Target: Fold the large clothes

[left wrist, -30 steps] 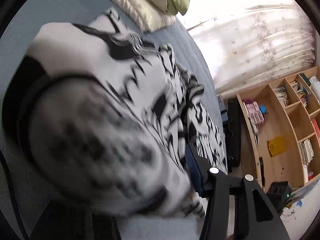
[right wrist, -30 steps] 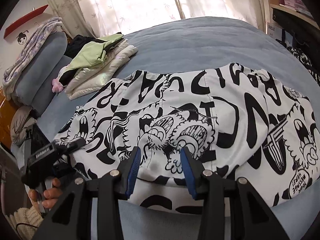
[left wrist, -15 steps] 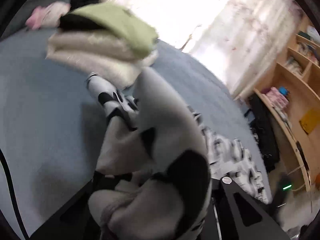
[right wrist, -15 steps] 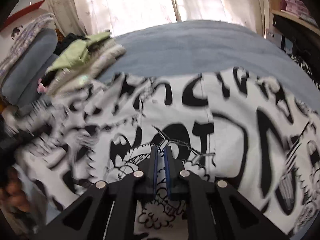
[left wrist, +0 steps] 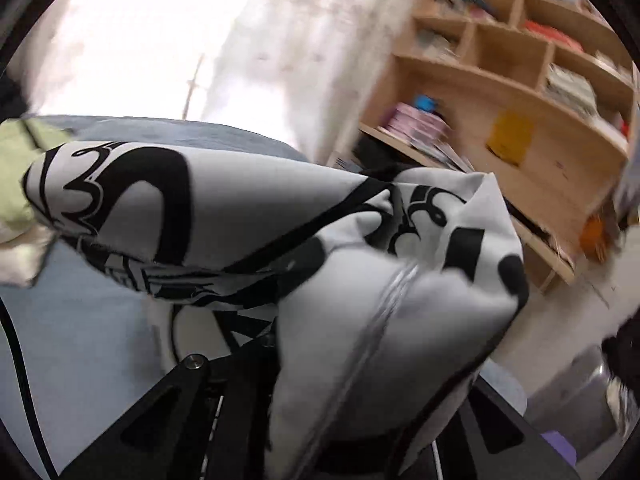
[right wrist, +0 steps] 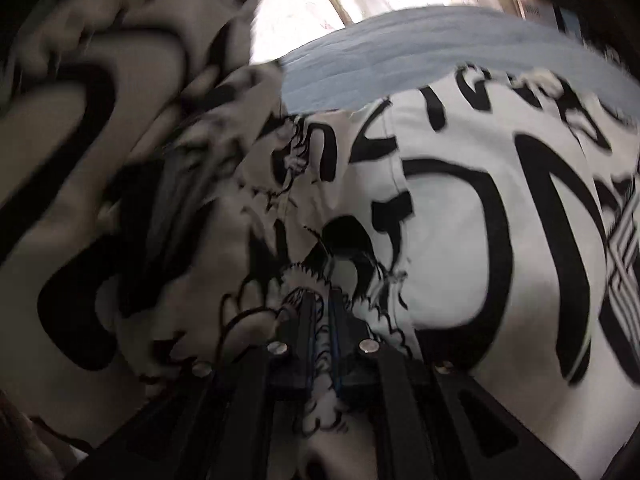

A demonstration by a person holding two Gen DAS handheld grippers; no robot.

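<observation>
Hand-held gripper on my left is clamped on a raised fold of the black-and-white printed garment; my right hand-held gripper pinches the same garment, spread over the blue bed.

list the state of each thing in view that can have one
printed garment: partly lifted, partly flat on bed
left hand-held gripper: shut on printed garment, fingertips hidden by cloth
right hand-held gripper: shut on printed garment
bed: covered in blue
curtain: drawn
</observation>
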